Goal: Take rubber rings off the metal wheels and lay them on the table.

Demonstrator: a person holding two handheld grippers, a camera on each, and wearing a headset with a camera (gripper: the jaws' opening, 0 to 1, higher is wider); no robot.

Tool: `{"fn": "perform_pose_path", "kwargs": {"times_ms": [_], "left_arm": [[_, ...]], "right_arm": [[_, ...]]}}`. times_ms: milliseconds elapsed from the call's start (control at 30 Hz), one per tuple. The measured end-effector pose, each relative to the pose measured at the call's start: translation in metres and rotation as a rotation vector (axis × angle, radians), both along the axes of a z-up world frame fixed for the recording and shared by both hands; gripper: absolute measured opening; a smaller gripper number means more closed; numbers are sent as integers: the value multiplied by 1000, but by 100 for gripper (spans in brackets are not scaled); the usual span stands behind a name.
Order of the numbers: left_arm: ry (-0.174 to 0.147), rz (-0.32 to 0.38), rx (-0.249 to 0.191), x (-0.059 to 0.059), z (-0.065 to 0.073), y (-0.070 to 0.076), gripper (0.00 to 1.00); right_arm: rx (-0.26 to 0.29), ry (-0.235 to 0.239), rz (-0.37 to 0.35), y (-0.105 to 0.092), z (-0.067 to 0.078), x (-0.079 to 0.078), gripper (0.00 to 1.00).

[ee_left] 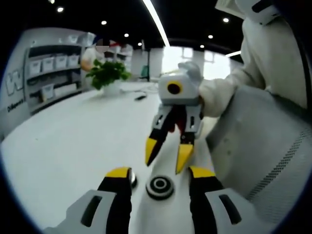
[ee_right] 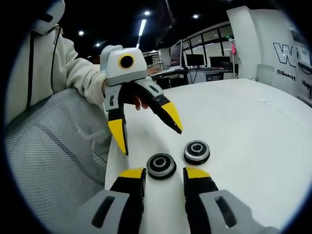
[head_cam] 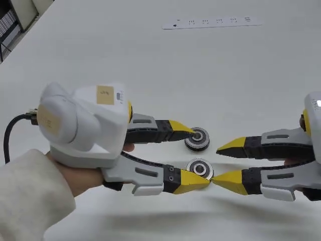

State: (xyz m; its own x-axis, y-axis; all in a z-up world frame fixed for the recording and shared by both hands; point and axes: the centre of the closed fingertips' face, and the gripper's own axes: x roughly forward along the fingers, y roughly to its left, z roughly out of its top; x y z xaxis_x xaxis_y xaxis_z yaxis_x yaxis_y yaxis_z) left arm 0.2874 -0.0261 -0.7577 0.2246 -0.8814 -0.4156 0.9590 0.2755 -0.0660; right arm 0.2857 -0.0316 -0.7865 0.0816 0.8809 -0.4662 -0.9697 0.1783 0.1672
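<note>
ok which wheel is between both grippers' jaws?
The wheel nearer the person: it lies between the jaw tips of the left gripper and the right gripper. The farther wheel sits beside the left gripper's far jaw.

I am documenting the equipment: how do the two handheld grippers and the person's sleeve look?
Both the left gripper and the right gripper have a rounded white housing, grey jaws with black middle segments, and pointed yellow tips. The left one carries a tan square sticker on top and a black cable at its rear. The person wears an off-white sleeve.
</note>
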Motion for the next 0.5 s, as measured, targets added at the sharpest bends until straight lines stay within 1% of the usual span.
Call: {"fn": "perform_pose_path", "kwargs": {"times_ms": [100, 200, 333, 500], "left_arm": [[4, -5, 5, -1, -3, 0, 43], [8, 3, 5, 1, -6, 0, 42], [20, 9, -1, 2, -10, 0, 34], [22, 9, 14, 0, -18, 2, 31]], "right_arm": [[-6, 5, 10, 0, -4, -2, 28], [-11, 10, 20, 1, -7, -4, 27], [-14, 10, 25, 2, -10, -5, 26], [-20, -4, 34, 3, -13, -5, 24]]}}
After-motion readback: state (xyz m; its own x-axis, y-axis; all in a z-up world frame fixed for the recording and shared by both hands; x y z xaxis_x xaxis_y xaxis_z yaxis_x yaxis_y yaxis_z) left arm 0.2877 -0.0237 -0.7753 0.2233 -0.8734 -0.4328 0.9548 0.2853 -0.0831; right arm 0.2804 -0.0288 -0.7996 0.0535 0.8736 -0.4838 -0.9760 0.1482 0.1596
